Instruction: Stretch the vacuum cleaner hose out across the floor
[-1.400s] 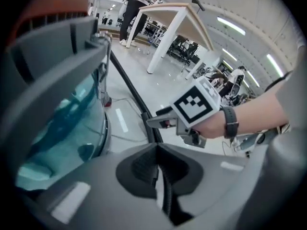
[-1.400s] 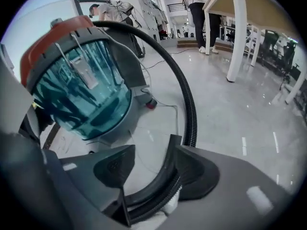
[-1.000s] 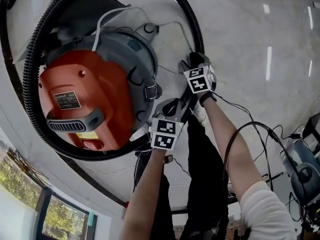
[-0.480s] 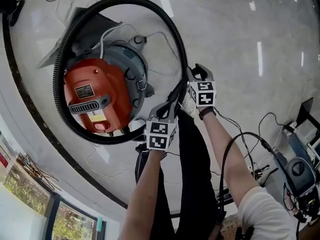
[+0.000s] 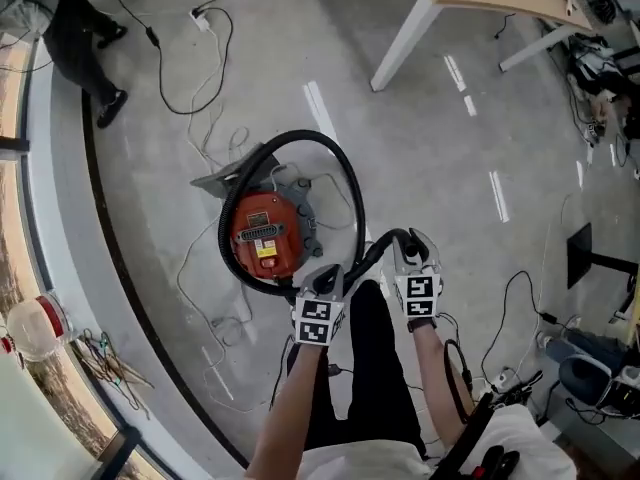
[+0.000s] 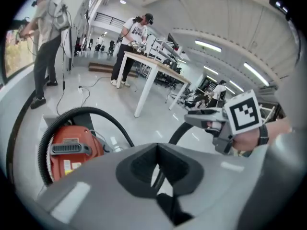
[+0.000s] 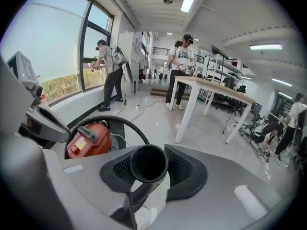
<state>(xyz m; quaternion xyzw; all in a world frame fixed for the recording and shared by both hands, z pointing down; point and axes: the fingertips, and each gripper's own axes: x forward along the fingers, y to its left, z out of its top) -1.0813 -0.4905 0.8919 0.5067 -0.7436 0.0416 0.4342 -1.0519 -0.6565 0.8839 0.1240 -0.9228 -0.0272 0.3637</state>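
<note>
The orange and grey vacuum cleaner (image 5: 265,236) stands on the pale floor with its black hose (image 5: 345,183) looped around it. The hose rises from the loop past my left gripper (image 5: 325,280) to my right gripper (image 5: 408,243). The right gripper's jaws have just been closing and now grip the hose's open end (image 7: 148,163), held high above the floor. The left gripper (image 6: 158,150) is shut, and I see nothing gripped in it. The vacuum (image 6: 72,150) lies below and to its left.
A table with white legs (image 5: 400,43) stands further off. Loose cables (image 5: 195,78) trail over the floor. A person's legs (image 5: 85,38) are at the upper left by the window's curved dark strip (image 5: 110,258). Equipment and wires (image 5: 590,378) crowd the lower right.
Both grippers have risen far above the floor, and the vacuum now looks small below. The hose end has come up with the right gripper, pulling that stretch off the floor.
</note>
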